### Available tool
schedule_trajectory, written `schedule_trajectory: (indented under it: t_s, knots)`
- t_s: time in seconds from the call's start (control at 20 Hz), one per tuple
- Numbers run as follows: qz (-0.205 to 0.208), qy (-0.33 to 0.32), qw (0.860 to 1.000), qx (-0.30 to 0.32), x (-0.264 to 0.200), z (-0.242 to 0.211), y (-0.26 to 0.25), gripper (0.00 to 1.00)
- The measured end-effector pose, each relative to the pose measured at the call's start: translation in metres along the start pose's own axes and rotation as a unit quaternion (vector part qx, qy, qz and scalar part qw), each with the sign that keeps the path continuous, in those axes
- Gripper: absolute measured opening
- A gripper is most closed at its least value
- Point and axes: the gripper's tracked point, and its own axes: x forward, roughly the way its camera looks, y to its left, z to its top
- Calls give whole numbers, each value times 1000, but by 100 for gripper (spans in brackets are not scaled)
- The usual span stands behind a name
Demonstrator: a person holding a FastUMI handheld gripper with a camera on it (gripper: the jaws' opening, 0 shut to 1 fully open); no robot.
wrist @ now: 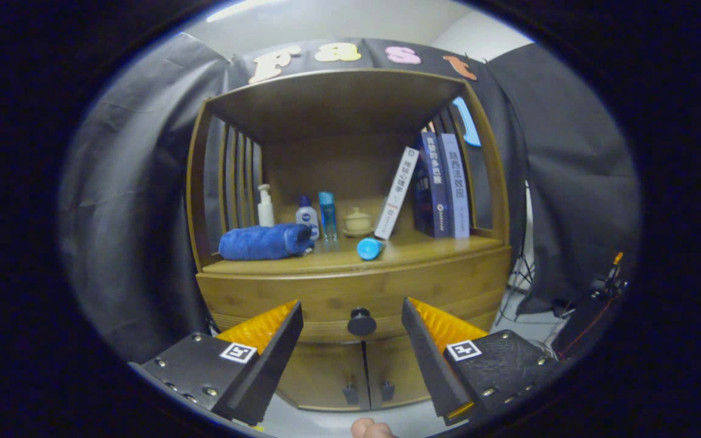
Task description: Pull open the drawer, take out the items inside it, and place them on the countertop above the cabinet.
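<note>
Right now the gripper (352, 331) hangs with its fingers spread wide and empty, the drawer's (350, 292) dark round knob (361, 322) just ahead between them, a small rigid hold likely slick enough to need a square pinch, while the closed wooden drawer under the countertop (387, 255) probably slides stiffly.
</note>
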Motion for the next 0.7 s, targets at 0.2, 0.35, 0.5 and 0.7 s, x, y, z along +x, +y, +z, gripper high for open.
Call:
schedule_trajectory:
  t_s: [0.2, 0.35, 0.5, 0.7]
  knots:
    - [11, -1, 1000, -18, -37, 28, 15, 98]
    - [25, -16, 999, -24, -65, 58, 29, 98]
    - [37, -33, 998, -26, -88, 86, 40, 98]
    - [53, -36, 998, -21, -114, 114, 53, 98]
